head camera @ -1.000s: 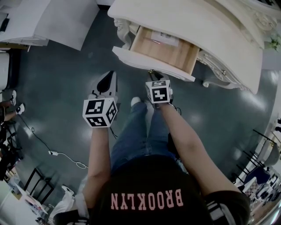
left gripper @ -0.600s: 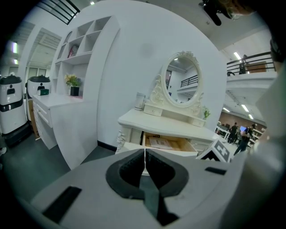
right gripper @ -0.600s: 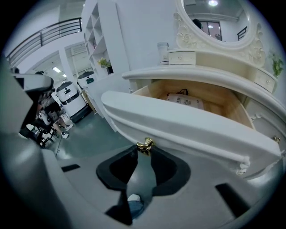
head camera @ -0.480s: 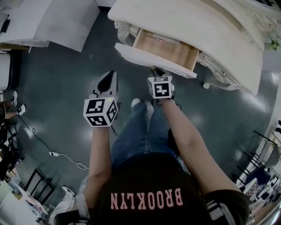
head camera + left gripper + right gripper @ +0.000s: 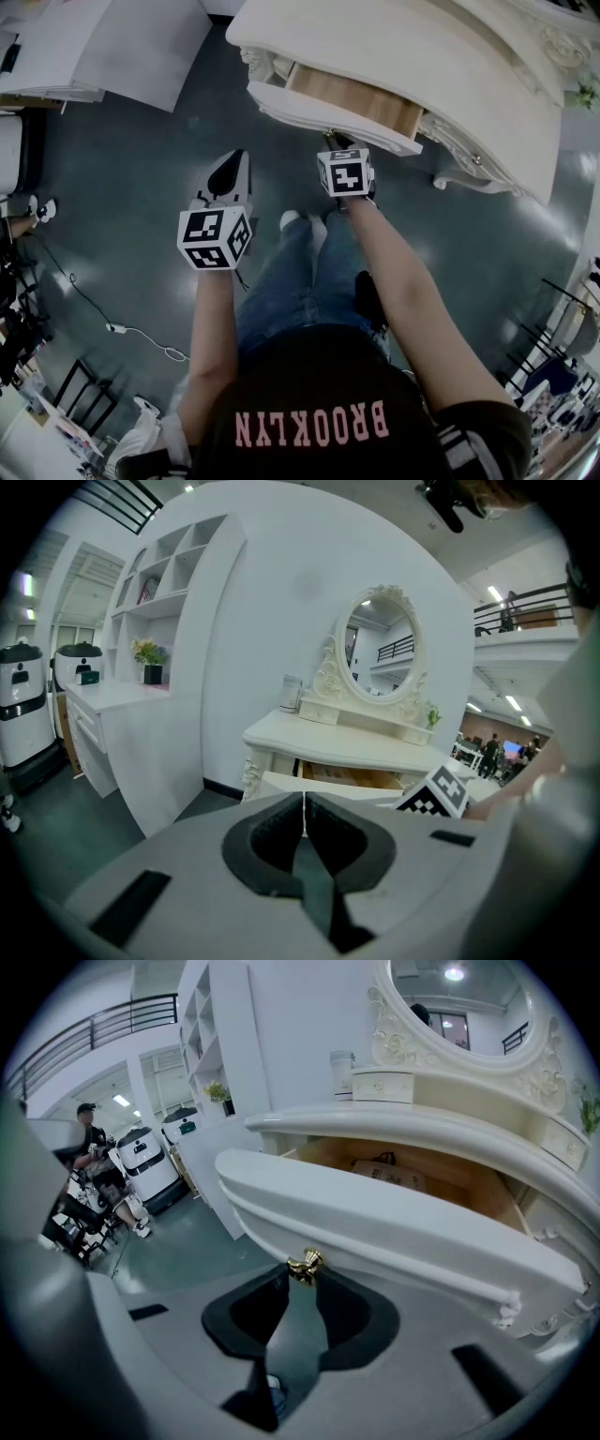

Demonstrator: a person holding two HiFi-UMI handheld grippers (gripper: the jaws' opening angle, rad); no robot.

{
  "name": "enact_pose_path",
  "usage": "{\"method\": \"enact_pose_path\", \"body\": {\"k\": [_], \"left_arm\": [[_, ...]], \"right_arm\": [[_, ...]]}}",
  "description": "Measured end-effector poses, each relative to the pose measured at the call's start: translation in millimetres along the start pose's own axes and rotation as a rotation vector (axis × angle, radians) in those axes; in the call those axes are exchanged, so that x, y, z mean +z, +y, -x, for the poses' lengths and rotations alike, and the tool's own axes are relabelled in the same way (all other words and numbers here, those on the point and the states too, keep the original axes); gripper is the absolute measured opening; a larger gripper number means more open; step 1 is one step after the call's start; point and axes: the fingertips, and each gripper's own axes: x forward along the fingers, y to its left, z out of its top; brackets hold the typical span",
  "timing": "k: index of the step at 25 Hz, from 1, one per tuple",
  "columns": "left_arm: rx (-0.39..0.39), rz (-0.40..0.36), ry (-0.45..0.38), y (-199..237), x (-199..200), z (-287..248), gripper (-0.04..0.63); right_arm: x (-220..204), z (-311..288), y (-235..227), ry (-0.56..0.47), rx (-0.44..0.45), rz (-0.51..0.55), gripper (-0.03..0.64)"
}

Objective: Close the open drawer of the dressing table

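Soft, even indoor light; strong fisheye bending and dark vignetting at the edges

1. My black T-shirt (image 5: 319, 394), low in the frame, shows pink block letters and a white-striped sleeve (image 5: 469, 450).
2. Blue jeans (image 5: 286, 281) and pale shoes (image 5: 289, 217) sit mid-frame.
3. My left tool (image 5: 236, 161) and right tool (image 5: 333, 141) are pale grey, each bearing a black-and-white marker cube (image 5: 214, 239).

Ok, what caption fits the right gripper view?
Right gripper holds the gold knob of the partly open dressing table drawer.
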Motion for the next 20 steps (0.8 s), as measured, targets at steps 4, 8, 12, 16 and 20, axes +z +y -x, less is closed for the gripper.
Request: {"method": "enact_pose_path", "body": {"k": [4,8,12,16,20], "left_arm": [[0.003,-0.003,0.001,0.0,0.1,0.1,0.006],[0.008,-0.001,0.003,-0.2,-0.1,-2.1,0.006],[0.004,-0.003,0.007,-1.9,-0.7,-4.5,0.006],[-0.001,-0.006,0.012,-4.0,-2.2,-6.1,0.006],[-0.004,-0.011,0.017,-6.2,-3.7,-7.4,0.006]], "right_arm": [[6.8,-3.7,-7.0,-0.004,-0.004,0.005,0.078],[13.0,-7.8,-14.5,-0.006,-0.009,0.007,0.078],[19.5,-12.2,-21.0,-0.013,-0.017,0.008,0.078],[24.4,-16.2,-26.4,-0.019,-0.021,0.012,0.078],[30.0,-19.6,-32.4,-0.027,-0.029,0.017,0.078]]}}
